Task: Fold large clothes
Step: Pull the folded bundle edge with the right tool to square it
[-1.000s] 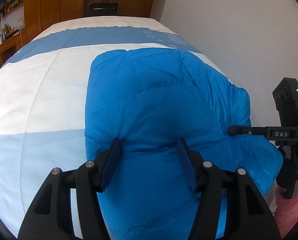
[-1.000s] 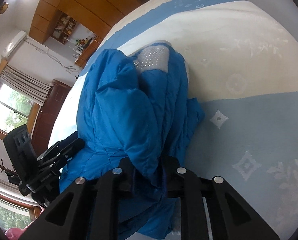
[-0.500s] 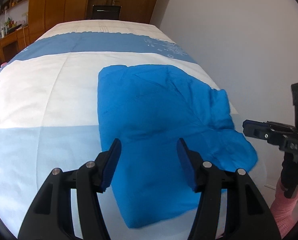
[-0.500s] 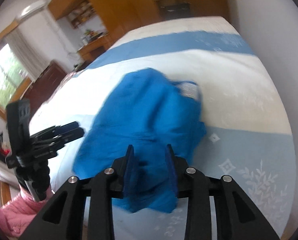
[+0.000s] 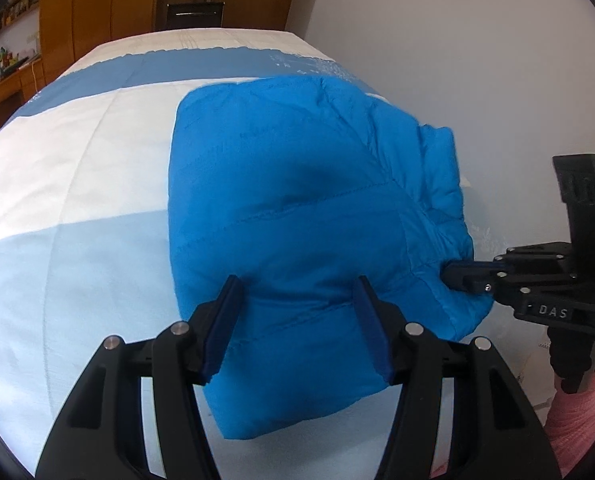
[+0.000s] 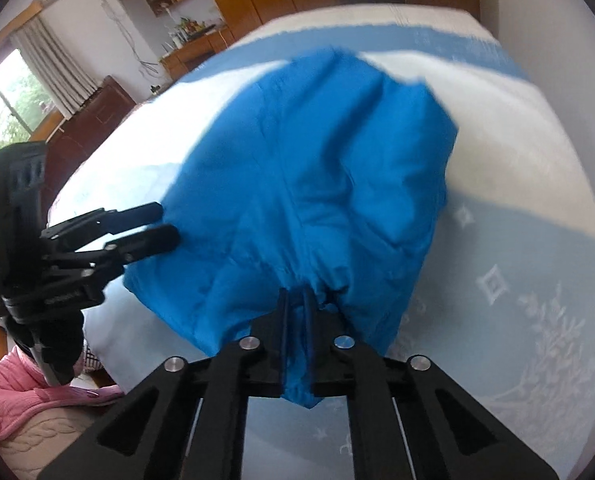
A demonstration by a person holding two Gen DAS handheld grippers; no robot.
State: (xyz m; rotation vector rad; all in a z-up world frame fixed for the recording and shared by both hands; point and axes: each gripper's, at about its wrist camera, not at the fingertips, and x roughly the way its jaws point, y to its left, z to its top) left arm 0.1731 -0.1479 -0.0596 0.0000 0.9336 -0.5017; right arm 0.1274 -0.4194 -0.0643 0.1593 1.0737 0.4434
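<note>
Left wrist view looks down on a bright blue quilted puffer jacket bundled on a bed with a white and pale blue banded quilt; the left gripper holds its dark blue-padded jaws parted on either side of the jacket's near part, and whether the pads press the fabric cannot be told from this angle; at the right edge the right gripper has its tips at the jacket's right-hand corner, with a pink knitted sleeve below it. Right wrist view, somewhat blurred, shows the right gripper with jaws clenched on a pinched fold of the blue jacket, a tail of fabric hanging down between them; the rest of the garment spreads away across the bed; the left gripper reaches in from the left, its two fingers apart at the jacket's edge. Wooden wardrobes stand beyond the bed, and a curtained window lies at the left.
</note>
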